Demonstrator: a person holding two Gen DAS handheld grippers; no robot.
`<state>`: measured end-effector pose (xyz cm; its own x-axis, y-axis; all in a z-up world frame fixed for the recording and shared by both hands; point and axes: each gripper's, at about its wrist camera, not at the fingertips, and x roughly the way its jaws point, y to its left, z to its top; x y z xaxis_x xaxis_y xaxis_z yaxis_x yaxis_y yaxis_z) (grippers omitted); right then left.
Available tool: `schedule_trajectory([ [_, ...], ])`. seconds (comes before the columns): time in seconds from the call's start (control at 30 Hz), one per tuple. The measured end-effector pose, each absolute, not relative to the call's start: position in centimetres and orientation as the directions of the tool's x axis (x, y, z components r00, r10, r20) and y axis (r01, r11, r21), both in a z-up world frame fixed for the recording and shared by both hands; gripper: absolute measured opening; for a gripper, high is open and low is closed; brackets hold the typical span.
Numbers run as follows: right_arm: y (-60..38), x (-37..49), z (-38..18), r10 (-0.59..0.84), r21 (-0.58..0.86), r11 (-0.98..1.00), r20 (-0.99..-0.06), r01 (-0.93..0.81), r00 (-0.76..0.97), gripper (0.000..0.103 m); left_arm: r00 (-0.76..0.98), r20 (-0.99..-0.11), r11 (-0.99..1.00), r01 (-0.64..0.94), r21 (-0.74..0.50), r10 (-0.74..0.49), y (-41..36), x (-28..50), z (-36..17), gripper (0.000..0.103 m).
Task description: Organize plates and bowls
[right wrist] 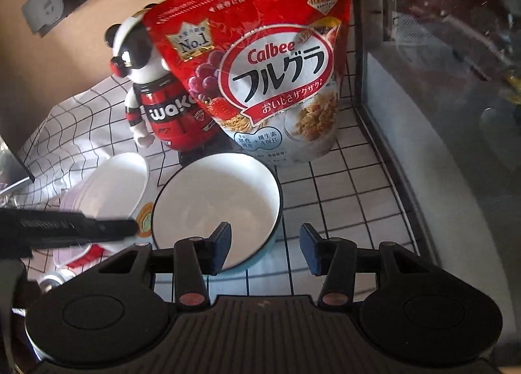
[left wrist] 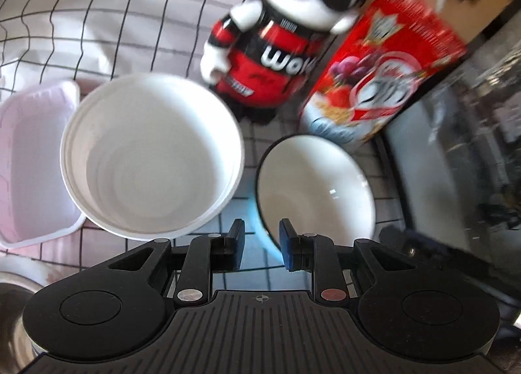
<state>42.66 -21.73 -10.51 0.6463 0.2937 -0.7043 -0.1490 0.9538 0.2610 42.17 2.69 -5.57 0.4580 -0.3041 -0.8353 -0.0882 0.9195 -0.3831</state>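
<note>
A white bowl with a dark rim and pale blue outside (left wrist: pixel 316 185) sits on the tiled counter; it also shows in the right wrist view (right wrist: pixel 215 201). A larger white paper bowl (left wrist: pixel 149 156) stands to its left, and shows in the right wrist view (right wrist: pixel 114 188). My left gripper (left wrist: pixel 260 239) is open and empty, just in front of the gap between the two bowls. My right gripper (right wrist: pixel 265 240) is open, with its left finger over the blue bowl's near rim and its right finger outside the bowl.
A red cereal bag (right wrist: pixel 260 74) and a red-white bear figure (left wrist: pixel 283 35) stand behind the bowls. A pink square container (left wrist: pixel 29 159) lies at left. A glass-fronted appliance (right wrist: pixel 439 113) borders the right. A checked cloth (left wrist: pixel 97 9) covers the back left.
</note>
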Motion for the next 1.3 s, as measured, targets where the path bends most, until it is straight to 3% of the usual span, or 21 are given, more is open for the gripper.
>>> schedule_trajectory([
  [0.43,-18.5,50.4,-15.7,0.330,0.263,0.944,-0.770,-0.199,0.546,0.049,0.386,-0.882,0.932,-0.126,-0.340,-0.269,1.2,46.3,-8.8,0.024],
  [0.57,-18.2,51.3,-16.1,0.313,0.236,0.949,-0.784,-0.208,0.536,0.038,0.377,-0.895,0.953,-0.088,-0.290,-0.237,0.4,46.8,-8.9,0.024],
  [0.9,-21.7,48.5,-16.5,0.301,0.267,0.953,-0.806,-0.142,0.510,0.036,0.320,-0.907,0.961,0.069,-0.267,-0.275,-2.2,45.6,-8.5,0.025],
  [1.3,-23.7,46.5,-16.8,0.312,0.306,0.947,-0.787,-0.103,0.533,0.036,0.283,-0.916,0.958,0.116,-0.262,-0.284,-3.8,47.7,-11.2,0.025],
])
